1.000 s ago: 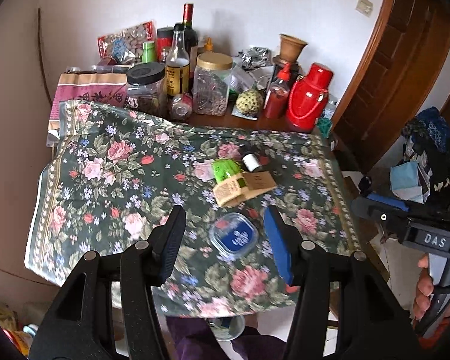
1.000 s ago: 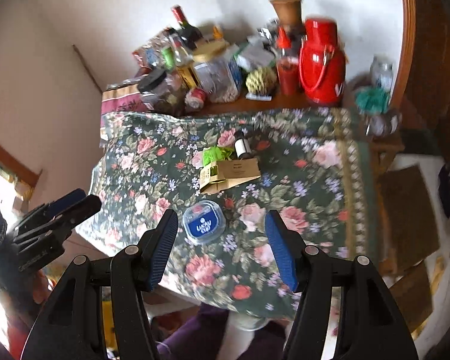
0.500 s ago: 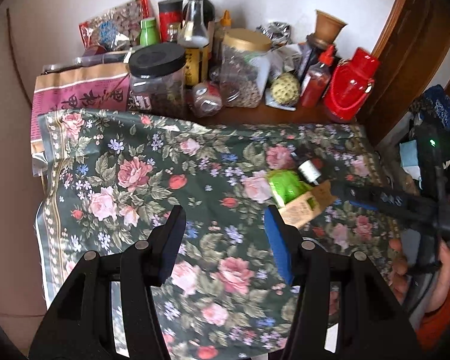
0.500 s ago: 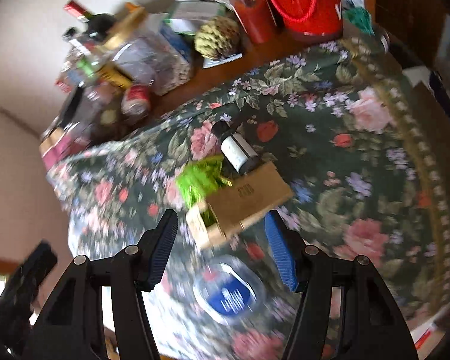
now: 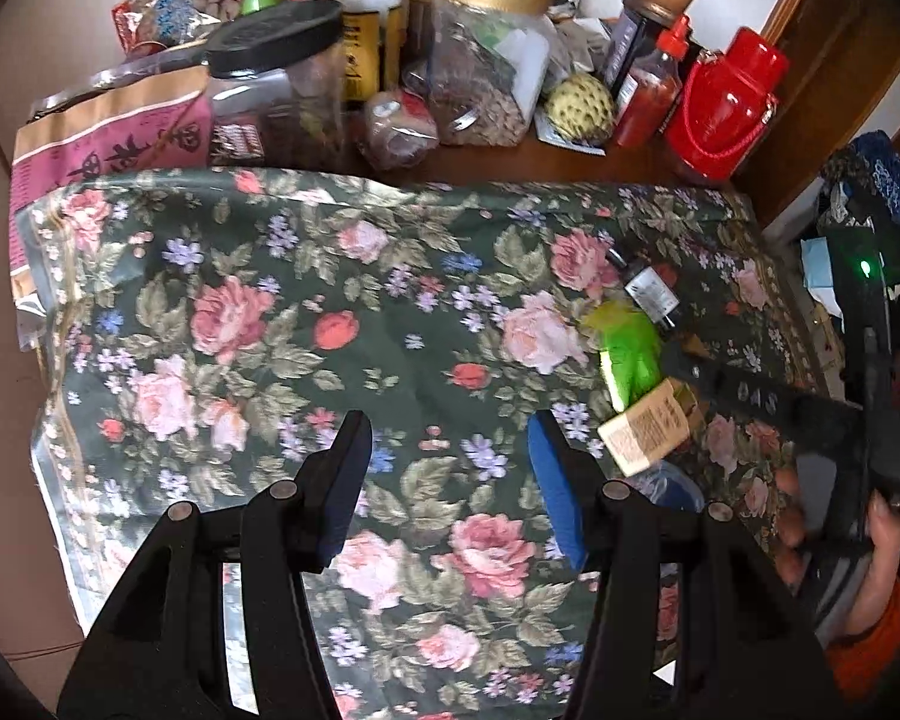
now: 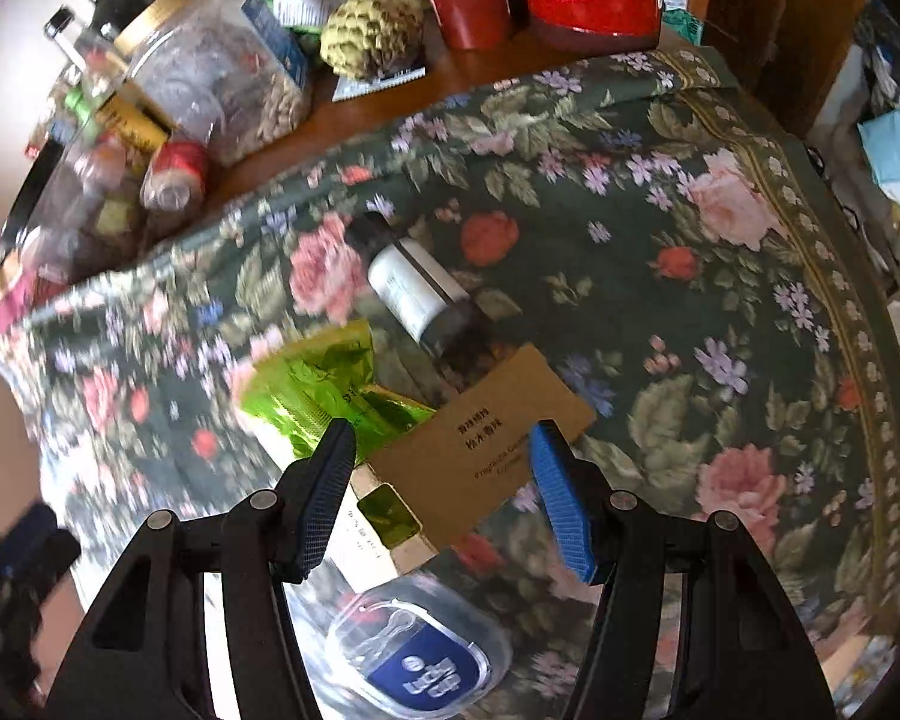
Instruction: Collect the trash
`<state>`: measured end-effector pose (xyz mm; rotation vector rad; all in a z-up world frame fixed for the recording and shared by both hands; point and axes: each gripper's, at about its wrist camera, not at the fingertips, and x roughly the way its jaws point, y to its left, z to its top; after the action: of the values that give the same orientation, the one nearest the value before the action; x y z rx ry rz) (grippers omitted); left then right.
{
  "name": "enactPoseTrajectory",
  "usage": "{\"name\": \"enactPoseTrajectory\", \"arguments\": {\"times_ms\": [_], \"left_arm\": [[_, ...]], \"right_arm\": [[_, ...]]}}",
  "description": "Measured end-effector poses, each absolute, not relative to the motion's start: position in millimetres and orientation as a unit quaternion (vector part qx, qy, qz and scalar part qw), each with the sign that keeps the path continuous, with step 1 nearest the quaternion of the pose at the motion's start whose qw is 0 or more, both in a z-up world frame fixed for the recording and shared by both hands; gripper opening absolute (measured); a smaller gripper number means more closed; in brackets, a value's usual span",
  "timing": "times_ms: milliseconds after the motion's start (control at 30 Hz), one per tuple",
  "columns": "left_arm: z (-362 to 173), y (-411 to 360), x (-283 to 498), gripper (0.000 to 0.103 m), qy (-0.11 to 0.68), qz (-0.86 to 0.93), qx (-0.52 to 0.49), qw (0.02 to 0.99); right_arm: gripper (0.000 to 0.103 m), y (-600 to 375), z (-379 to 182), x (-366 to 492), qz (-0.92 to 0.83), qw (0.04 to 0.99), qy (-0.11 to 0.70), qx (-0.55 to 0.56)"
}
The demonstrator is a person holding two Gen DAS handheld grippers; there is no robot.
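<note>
Trash is seen at the right of the left wrist view: a crumpled green wrapper (image 5: 627, 357), a brown cardboard box (image 5: 645, 435) just below it, and a small dark bottle (image 5: 651, 294) lying on its side above, all on the floral tablecloth (image 5: 270, 324). The left gripper (image 5: 447, 474) is held over bare cloth well left of these, its jaws apart with nothing between them. The right gripper (image 5: 768, 402) is seen reaching in over the box, gripped by a hand (image 5: 882, 546). Jars, bottles and a red thermos (image 5: 726, 102) are crowded along the far edge of the table. In the right wrist view, the right gripper (image 6: 441, 480) is poised above the cardboard box (image 6: 492, 456), jaws apart at either side of it; whether the pads touch it cannot be told. The green wrapper (image 6: 324, 390) lies at the box's left, the bottle (image 6: 414, 294) beyond it, and a clear plastic cup with a blue lid (image 6: 420, 654) nearer the camera.
</note>
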<state>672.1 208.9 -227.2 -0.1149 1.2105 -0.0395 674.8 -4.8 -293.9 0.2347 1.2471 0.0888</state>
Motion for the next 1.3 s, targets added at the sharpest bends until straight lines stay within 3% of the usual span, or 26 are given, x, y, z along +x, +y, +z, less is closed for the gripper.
{"name": "enactPoseTrajectory", "arguments": {"times_ms": [333, 767, 900, 967, 1200, 1300], "left_arm": [[-249.9, 138.5, 658.6, 0.054, 0.603, -0.07, -0.038, 0.794], [-292.6, 63.0, 625.8, 0.054, 0.645, -0.057, -0.026, 0.762], [-293.3, 51.9, 621.4, 0.062, 0.624, -0.029, -0.017, 0.781], [-295.1, 48.4, 619.8, 0.072, 0.619, -0.026, -0.018, 0.785], [-302.3, 36.8, 609.0, 0.075, 0.611, -0.011, 0.049, 0.79], [-307.4, 47.6, 599.6, 0.083, 0.619, -0.012, 0.034, 0.784]], "right_arm": [[0.056, -67.0, -282.1, 655.1, 0.043, 0.815, 0.577, 0.023], [0.057, -125.7, -249.2, 639.4, 0.092, 0.818, 0.568, 0.015], [0.057, -122.2, -249.6, 638.0, 0.113, 0.816, 0.567, 0.009], [0.057, -119.3, -251.3, 637.9, 0.124, 0.815, 0.567, 0.004], [0.057, -104.3, -247.8, 633.5, 0.194, 0.802, 0.563, -0.041], [0.057, -82.7, -254.4, 636.5, 0.243, 0.783, 0.567, -0.077]]}}
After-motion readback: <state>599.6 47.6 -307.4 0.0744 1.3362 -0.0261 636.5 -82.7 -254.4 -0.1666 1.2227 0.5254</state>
